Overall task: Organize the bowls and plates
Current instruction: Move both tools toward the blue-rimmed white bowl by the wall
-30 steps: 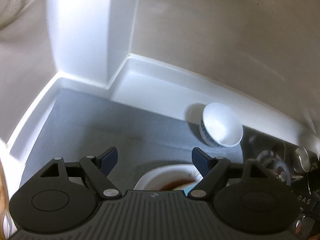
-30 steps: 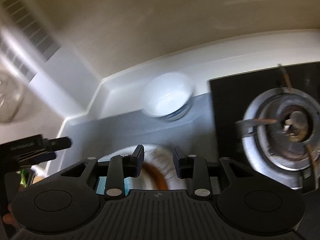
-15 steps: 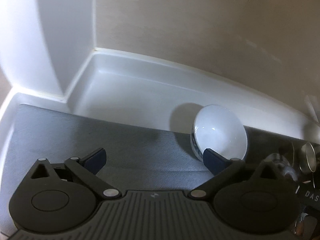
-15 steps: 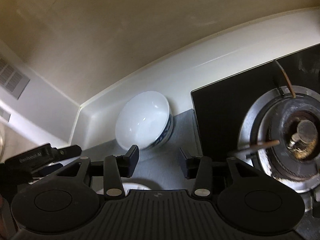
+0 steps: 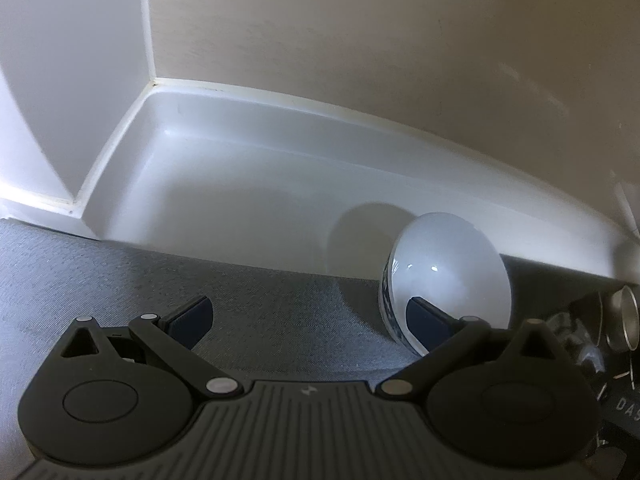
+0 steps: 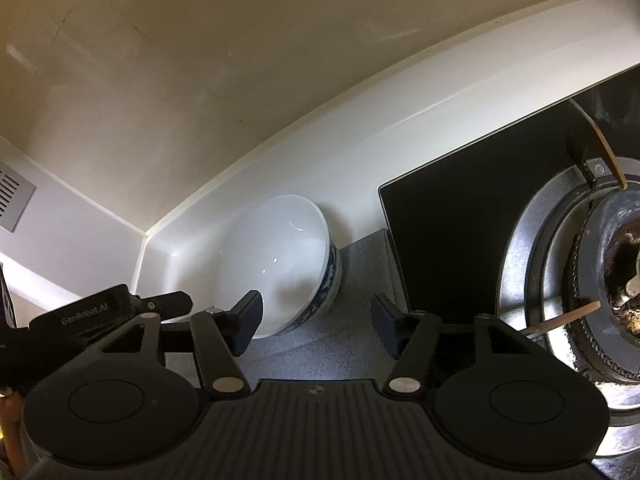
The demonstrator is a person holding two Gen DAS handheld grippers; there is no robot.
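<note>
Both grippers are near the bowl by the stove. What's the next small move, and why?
Probably ease the right gripper forward so its open fingers straddle the near rim of the white bowl. The bowl leans tilted against the backsplash, ungripped; the left gripper sits off to its side.

Bowl (image 5: pixel 448 264) white inside, blue pattern on outer wall. Mat (image 5: pixel 120 280) grey, fine weave. Counter (image 5: pixel 240 184) white, wall (image 5: pixel 360 40) cream. Hob (image 6: pixel 460 240) black glass, burner (image 6: pixel 600 272) silver ring with dark rusty centre. Grippers black with dark blue pads (image 5: pixel 192 318).
</note>
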